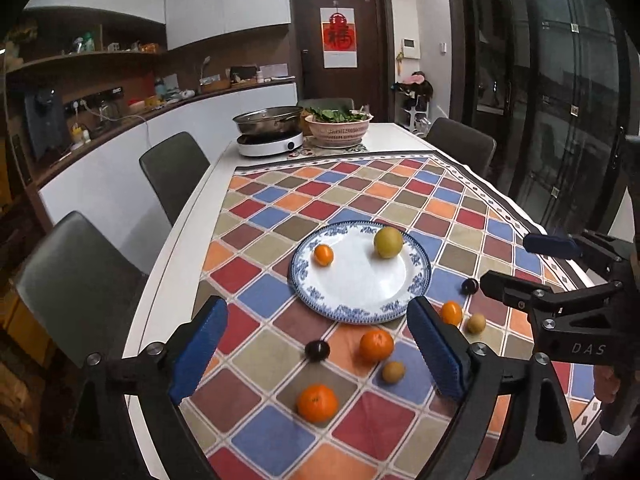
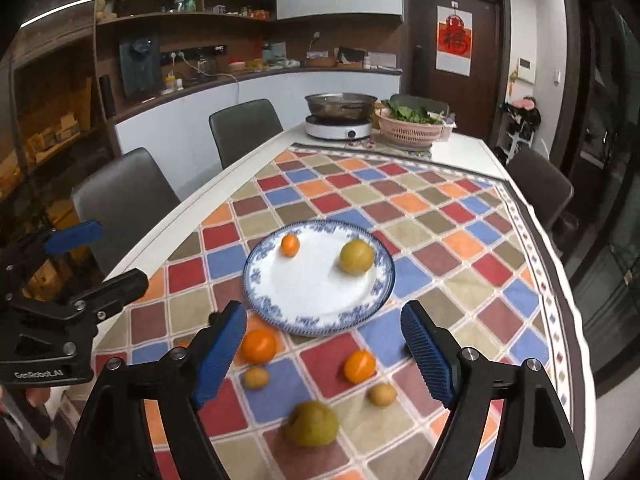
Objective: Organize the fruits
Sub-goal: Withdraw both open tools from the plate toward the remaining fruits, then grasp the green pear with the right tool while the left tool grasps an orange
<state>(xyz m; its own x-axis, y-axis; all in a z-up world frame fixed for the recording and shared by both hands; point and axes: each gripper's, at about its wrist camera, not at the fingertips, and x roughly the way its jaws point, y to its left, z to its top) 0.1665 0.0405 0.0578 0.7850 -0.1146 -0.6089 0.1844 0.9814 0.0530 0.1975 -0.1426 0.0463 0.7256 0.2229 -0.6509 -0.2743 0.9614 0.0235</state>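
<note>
A blue-rimmed white plate [image 1: 360, 280] [image 2: 312, 284] lies on the checkered cloth and holds a small orange [image 1: 323, 255] [image 2: 290, 245] and a yellow-green pear [image 1: 388, 242] [image 2: 357, 256]. On the cloth in front of it lie several loose fruits: oranges [image 1: 376, 345] [image 2: 360, 366], dark plums [image 1: 317, 350], small yellow fruits [image 1: 393, 372] [image 2: 382, 395] and a second pear [image 2: 312, 423]. My left gripper [image 1: 317, 305] [image 2: 121, 252] hangs open above the near fruits, holding nothing. My right gripper [image 2: 323, 309] [image 1: 506, 261] is beside it, also open, with nothing between its pads.
At the table's far end stand a steel pot on a white cooker [image 1: 269, 142] and a pink basket of greens [image 1: 338, 128]. Grey chairs [image 1: 174, 172] line the left side, another [image 2: 540, 188] the right. The cloth's edge drops off at right.
</note>
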